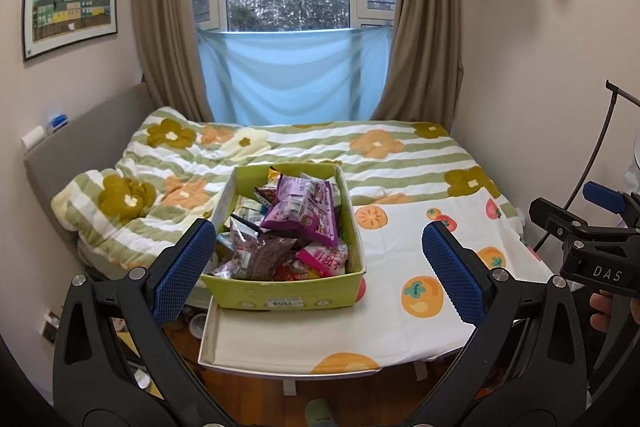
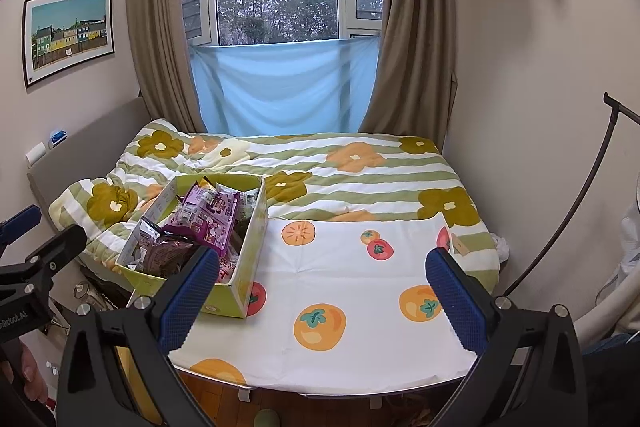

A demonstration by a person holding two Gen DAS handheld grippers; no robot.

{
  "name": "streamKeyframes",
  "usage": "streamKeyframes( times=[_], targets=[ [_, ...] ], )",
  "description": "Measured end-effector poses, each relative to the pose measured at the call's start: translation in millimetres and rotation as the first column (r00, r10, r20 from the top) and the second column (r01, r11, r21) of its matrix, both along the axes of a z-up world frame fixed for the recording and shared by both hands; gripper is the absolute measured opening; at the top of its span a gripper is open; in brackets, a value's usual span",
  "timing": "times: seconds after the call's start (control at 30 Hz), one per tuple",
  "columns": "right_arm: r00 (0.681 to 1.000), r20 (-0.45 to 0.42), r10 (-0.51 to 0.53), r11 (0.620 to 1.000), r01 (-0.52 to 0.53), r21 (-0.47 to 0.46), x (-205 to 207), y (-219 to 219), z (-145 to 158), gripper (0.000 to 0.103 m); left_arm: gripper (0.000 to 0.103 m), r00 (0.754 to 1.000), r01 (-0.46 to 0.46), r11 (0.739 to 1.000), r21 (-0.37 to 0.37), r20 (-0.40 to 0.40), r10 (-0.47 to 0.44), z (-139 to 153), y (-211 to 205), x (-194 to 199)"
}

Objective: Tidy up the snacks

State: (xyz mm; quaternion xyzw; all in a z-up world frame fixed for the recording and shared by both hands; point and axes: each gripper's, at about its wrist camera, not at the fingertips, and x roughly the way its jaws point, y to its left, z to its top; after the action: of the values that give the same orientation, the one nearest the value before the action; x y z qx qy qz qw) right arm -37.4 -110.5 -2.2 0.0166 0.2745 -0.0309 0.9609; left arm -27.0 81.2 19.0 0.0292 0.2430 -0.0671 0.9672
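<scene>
Both tongs, left tongs (image 1: 318, 263) and right tongs (image 2: 322, 291), hang released before the snack box (image 1: 280, 291), leaving table (image 2: 360, 307) space for sorting.

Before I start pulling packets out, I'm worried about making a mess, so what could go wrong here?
1. The green snack box sits at the left front corner of the fruit-print cloth; a push might tip it off the edge.
2. The packets are heaped, and the purple packet lies on top, so tugging a lower one could spill others.
3. Both tongs, left and right, are open and empty.
</scene>
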Motion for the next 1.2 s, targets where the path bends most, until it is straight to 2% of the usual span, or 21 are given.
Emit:
streamKeyframes(
  times=[0.6, 1.2],
  targets=[
    [1.0, 0.002, -0.009, 1.0, 0.009, -0.005, 0.7, 1.7, 0.4, 0.103, 0.103, 1.0, -0.024, 1.0, -0.017, -0.002, 0.024, -3.2, 4.5, 2.2],
    [1.0, 0.003, -0.018, 1.0, 0.018, -0.004, 0.6, 1.7, 1.8, 0.103, 0.103, 0.997, -0.074, 0.997, 0.019, 0.0, 0.074, -6.9, -2.4, 3.2]
  ],
)
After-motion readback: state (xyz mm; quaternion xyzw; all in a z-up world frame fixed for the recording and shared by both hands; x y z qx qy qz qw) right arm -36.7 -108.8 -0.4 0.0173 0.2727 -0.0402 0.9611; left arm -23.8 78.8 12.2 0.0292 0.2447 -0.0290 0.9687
